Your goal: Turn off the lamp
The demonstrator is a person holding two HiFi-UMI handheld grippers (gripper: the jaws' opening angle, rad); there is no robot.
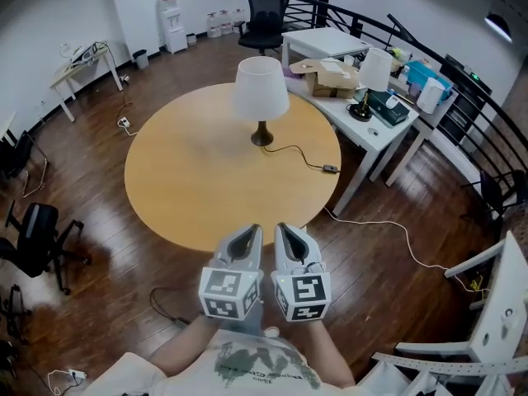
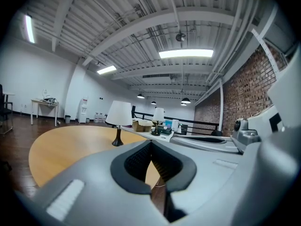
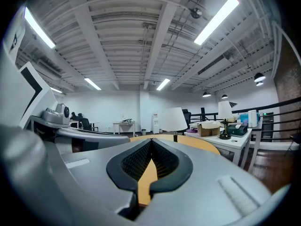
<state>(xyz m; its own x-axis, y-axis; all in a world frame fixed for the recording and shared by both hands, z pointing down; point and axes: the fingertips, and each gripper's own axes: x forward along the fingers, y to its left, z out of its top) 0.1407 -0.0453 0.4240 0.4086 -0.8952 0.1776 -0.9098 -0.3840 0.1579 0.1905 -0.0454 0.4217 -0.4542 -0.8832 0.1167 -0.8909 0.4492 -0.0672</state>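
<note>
A lamp with a white shade (image 1: 261, 89) and a dark base stands on the far half of the round wooden table (image 1: 198, 188). Its black cord runs right across the tabletop to a small inline switch (image 1: 330, 169) near the table's right rim. My left gripper (image 1: 252, 231) and right gripper (image 1: 283, 229) hover side by side over the table's near edge, both shut and empty, well short of the lamp and the switch. In the left gripper view the lamp (image 2: 118, 114) shows ahead above my shut left gripper (image 2: 151, 142). In the right gripper view the lamp (image 3: 174, 119) stands beyond my shut right gripper (image 3: 151, 141).
A white desk (image 1: 375, 134) to the right of the table carries cardboard boxes, a second small lamp (image 1: 375, 68) and other items. A white cable (image 1: 396, 238) trails over the wooden floor at right. Black office chairs (image 1: 37, 233) stand at left, a black railing (image 1: 462, 97) at right.
</note>
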